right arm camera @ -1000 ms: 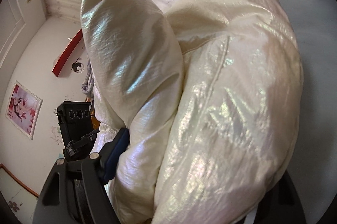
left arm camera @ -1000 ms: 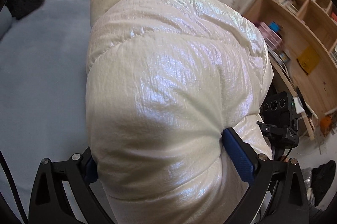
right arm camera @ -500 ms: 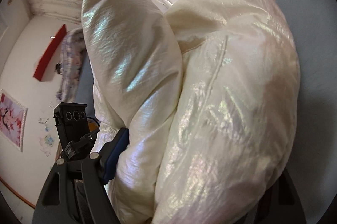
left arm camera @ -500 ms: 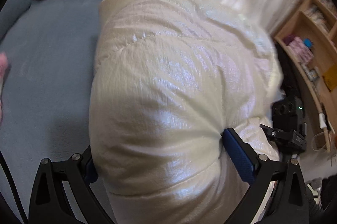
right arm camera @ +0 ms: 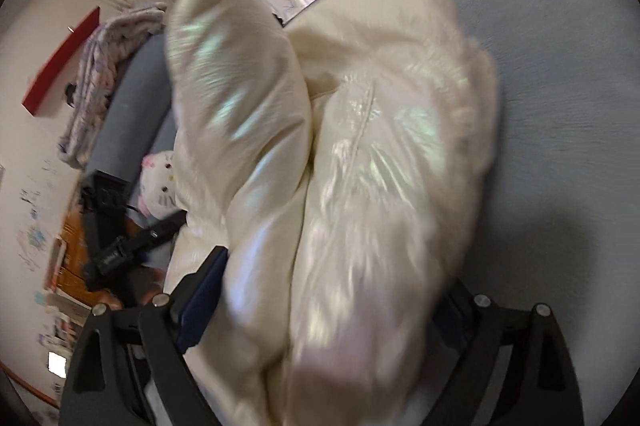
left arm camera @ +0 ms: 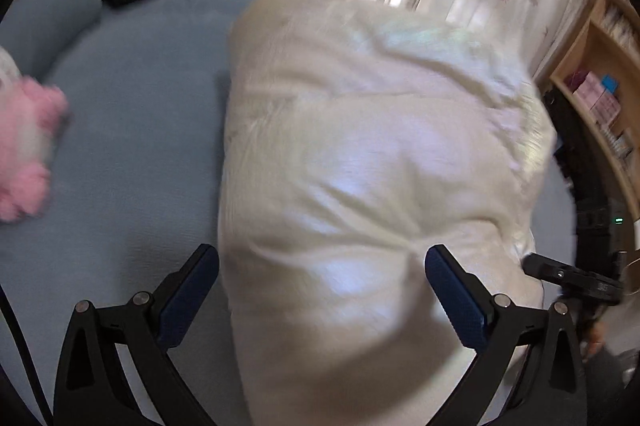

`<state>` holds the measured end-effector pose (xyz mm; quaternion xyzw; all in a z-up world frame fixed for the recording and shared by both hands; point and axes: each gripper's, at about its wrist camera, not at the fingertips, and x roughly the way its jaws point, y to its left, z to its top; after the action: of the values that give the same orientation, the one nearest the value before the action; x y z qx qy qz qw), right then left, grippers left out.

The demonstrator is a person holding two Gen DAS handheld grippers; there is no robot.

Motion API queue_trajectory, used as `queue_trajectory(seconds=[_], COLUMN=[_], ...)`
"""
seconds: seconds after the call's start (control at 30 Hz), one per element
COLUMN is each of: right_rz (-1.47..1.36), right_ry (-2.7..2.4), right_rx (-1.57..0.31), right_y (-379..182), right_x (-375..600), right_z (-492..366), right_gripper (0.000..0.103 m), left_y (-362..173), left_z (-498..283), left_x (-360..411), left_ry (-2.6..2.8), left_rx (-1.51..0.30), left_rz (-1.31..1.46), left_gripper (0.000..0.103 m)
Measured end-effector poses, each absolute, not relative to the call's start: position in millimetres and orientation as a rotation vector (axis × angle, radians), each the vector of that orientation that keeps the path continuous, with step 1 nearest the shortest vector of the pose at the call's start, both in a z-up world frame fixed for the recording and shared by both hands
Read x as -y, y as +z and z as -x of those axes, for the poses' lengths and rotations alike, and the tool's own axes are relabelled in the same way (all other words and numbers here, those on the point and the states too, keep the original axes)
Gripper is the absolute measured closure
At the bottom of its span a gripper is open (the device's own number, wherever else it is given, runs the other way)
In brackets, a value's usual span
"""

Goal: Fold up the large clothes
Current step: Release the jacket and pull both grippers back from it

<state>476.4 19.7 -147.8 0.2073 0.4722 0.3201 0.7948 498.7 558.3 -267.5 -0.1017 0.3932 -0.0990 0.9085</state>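
The cream puffer jacket (left arm camera: 372,178) now lies bundled on the blue bed (left arm camera: 132,130), filling the middle of both frames; a second ago I carried it pinched. My left hand-held gripper (left arm camera: 320,270) has let go, pads spread clear either side. My right hand-held gripper (right arm camera: 320,290) has just been opening, the jacket between its jaws, seemingly slack. I judge the fold laid down. Only the left view shows the bookshelf (left arm camera: 600,82); only the right the white plush (right arm camera: 160,182).
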Motion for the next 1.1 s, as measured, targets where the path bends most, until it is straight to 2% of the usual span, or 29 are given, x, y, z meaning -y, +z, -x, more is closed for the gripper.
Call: queue_trajectory(seconds=[0.2, 0.5, 0.8, 1.1], right_rz=[-0.234, -0.211, -0.173, -0.133], right_ry=[0.603, 0.618, 0.578, 0.557], right_rx=[-1.016, -0.979, -0.924, -0.876], right_y=[-104, -26, 54, 83], right_x=[-1, 16, 51, 95], right_z=[-412, -291, -190, -113], right_gripper=[0.012, 0.012, 0.012, 0.012], left_y=[-213, -138, -79, -58], left_z=[-437, -295, -174, -73], left_x=[-490, -363, -316, -272], left_ry=[-0.188, -0.167, -0.122, -0.073], left_rx=[-0.774, -0.772, -0.740, -0.695], left_rz=[0.120, 0.028, 0.070, 0.087], left_gripper=[0.001, 0.001, 0.001, 0.001])
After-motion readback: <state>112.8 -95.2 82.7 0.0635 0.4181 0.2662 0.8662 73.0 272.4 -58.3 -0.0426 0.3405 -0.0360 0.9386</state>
